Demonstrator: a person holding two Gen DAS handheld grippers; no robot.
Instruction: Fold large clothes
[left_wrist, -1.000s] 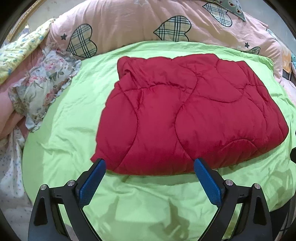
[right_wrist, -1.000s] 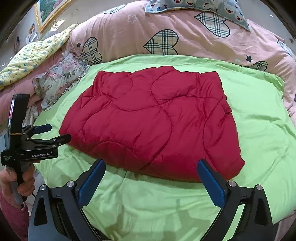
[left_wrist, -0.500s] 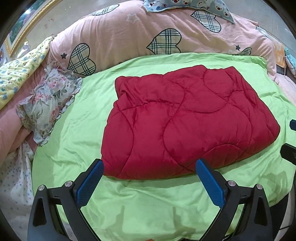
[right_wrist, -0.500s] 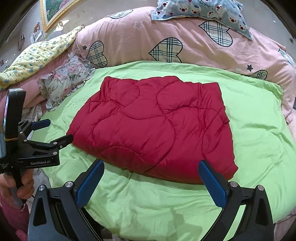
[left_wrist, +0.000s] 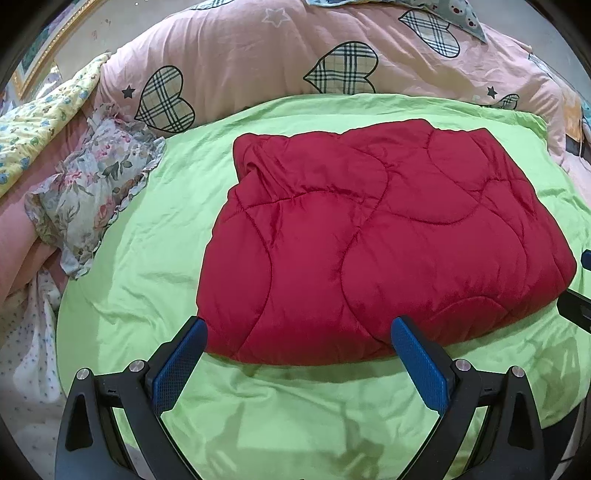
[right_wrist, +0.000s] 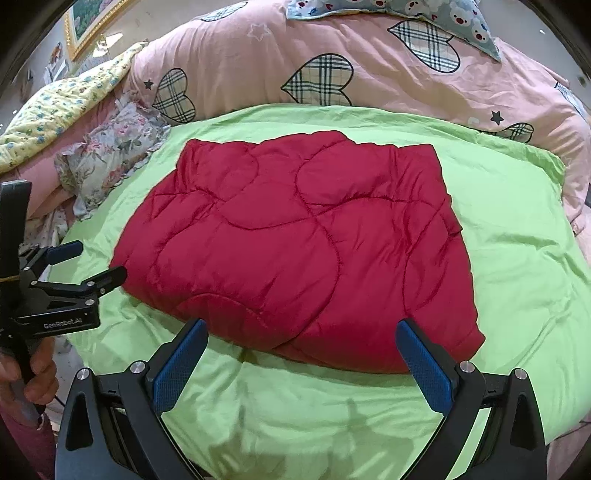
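A red quilted garment (left_wrist: 376, 240) lies folded into a thick rectangle on the green sheet (left_wrist: 155, 258); the right wrist view shows it too (right_wrist: 295, 251). My left gripper (left_wrist: 299, 354) hovers open just short of its near edge, blue pads wide apart, holding nothing. My right gripper (right_wrist: 301, 358) is likewise open and empty at the near edge. In the right wrist view the left gripper (right_wrist: 74, 266) appears at the far left, held by a hand (right_wrist: 33, 376), beside the garment's left corner.
A pink duvet with plaid hearts (right_wrist: 332, 66) bulks behind the green sheet. A floral ruffled pillow (left_wrist: 92, 192) and a yellow flowered quilt (right_wrist: 62, 107) lie at the left. A blue bear-print pillow (right_wrist: 406, 11) sits at the back. A framed picture (right_wrist: 92, 22) hangs upper left.
Both grippers have pulled back and risen, so the folded garment looks smaller and farther. Both stayed open; the garment has not moved.
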